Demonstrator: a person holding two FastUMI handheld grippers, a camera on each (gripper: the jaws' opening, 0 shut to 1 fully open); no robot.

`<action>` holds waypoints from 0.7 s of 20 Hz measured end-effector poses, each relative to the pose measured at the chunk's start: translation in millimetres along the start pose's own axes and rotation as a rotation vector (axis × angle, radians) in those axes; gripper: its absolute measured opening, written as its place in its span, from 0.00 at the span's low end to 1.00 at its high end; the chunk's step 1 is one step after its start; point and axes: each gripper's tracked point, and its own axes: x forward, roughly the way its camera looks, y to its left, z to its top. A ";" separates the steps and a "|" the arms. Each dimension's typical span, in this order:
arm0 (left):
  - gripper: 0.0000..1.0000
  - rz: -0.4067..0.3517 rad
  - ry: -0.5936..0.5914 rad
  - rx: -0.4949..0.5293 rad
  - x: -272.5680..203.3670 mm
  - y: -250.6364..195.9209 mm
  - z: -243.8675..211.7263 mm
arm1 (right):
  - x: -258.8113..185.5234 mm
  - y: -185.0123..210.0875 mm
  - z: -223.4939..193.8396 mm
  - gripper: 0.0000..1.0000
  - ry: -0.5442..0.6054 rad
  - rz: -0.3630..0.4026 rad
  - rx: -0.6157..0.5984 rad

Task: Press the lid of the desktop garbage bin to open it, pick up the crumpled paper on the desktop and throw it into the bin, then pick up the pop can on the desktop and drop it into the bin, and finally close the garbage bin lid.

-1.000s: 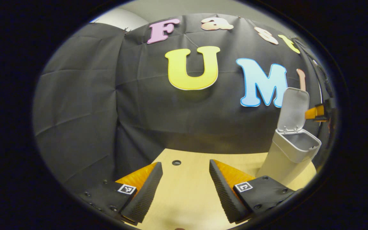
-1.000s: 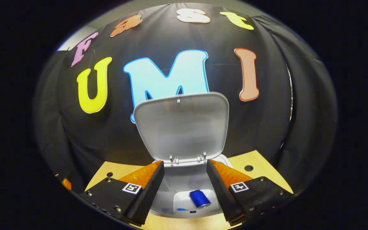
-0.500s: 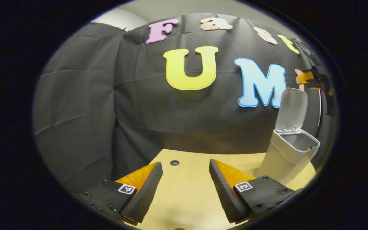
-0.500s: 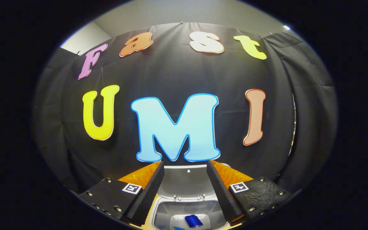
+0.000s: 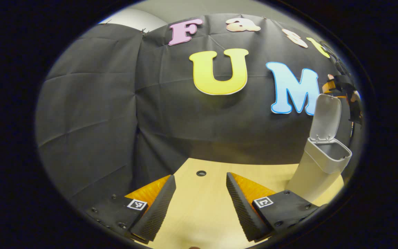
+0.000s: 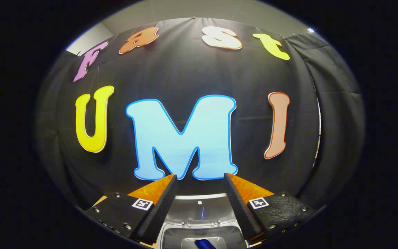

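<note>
The white desktop bin (image 5: pixel 318 173) stands at the right of the wooden table, its lid (image 5: pixel 327 117) raised upright. My right gripper (image 5: pixel 337 86) shows just above the lid's top edge. In the right gripper view, my right gripper (image 6: pixel 200 176) is open and empty, with the lid's top part (image 6: pixel 199 207) low between its fingers and the bin's mouth (image 6: pixel 185 240) beneath. The blue pop can (image 6: pixel 202 244) lies inside the bin. My left gripper (image 5: pixel 199 178) is open and empty, low over the table to the left of the bin.
The table (image 5: pixel 199 214) has a small round hole (image 5: pixel 201 173) near its back edge. The black cloth wall hangs close behind the bin and the table.
My right gripper has risen from over the bin's mouth to the lid's top edge and nosed forward. The can has slid to the bottom of its view. The left gripper's view turned slightly left.
</note>
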 end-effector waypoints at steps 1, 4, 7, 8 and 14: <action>0.99 0.003 0.003 -0.003 0.1 0.9 -1.1 | -1.3 -0.2 1.0 0.86 -0.013 -0.002 -0.003; 0.99 -0.011 0.006 -0.008 1.8 -4.8 -2.7 | -15.6 -0.5 -3.2 0.87 -0.007 0.008 -0.007; 0.96 -0.042 -0.005 -0.001 5.0 -20.3 1.6 | -36.8 -0.8 -14.0 0.87 0.008 0.018 -0.008; 0.96 -0.055 -0.009 0.000 5.8 -27.3 4.1 | -45.4 -0.9 -18.6 0.87 0.016 0.021 -0.009; 0.99 -0.143 -0.020 0.001 7.6 -67.0 12.4 | -86.9 -2.9 -83.4 0.87 0.137 0.056 -0.019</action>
